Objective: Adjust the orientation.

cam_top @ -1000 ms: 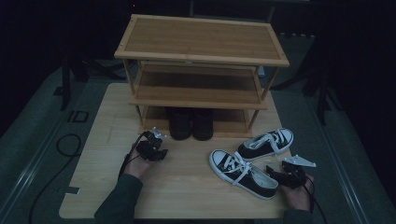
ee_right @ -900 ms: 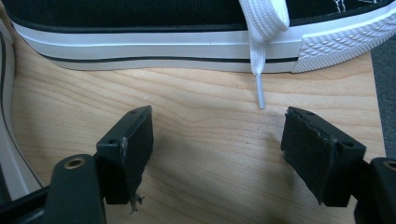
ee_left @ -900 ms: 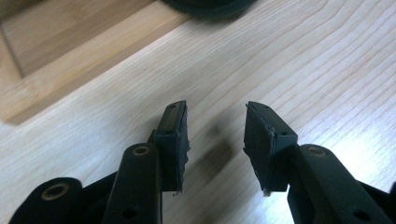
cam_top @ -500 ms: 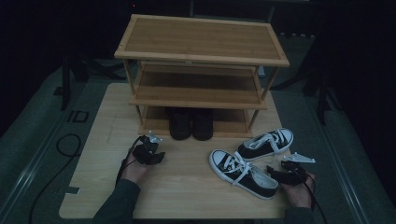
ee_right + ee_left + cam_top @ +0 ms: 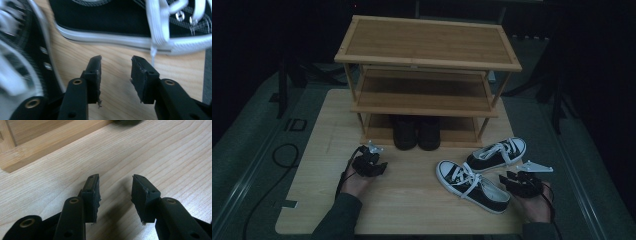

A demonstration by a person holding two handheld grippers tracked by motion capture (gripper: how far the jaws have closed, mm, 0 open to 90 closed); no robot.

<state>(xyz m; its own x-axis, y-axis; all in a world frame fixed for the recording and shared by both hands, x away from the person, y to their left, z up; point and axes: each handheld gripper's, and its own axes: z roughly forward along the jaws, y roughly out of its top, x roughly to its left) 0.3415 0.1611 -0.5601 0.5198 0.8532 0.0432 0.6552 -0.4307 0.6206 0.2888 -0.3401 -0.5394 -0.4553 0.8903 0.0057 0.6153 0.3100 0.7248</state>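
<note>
We see a pale wooden table (image 5: 412, 200) with a smooth, matt, visibly grained top, and a slatted three-tier bamboo-like wooden shoe rack (image 5: 427, 45) in a satin finish. The two black canvas sneakers (image 5: 472, 186) have glossy white rubber soles and woven white laces. Our grippers' black pads (image 5: 93, 195) look matt and rubbery, frayed at the edges.

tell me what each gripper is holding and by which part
Nothing is held. The left gripper is open over bare table. The right gripper, which has just been closing, has nothing between its fingers beside the sneakers.

Left hand-held gripper (image 5: 371, 164) agape, empty; right hand-held gripper (image 5: 523, 182) part-closed, just narrowing, empty.
</note>
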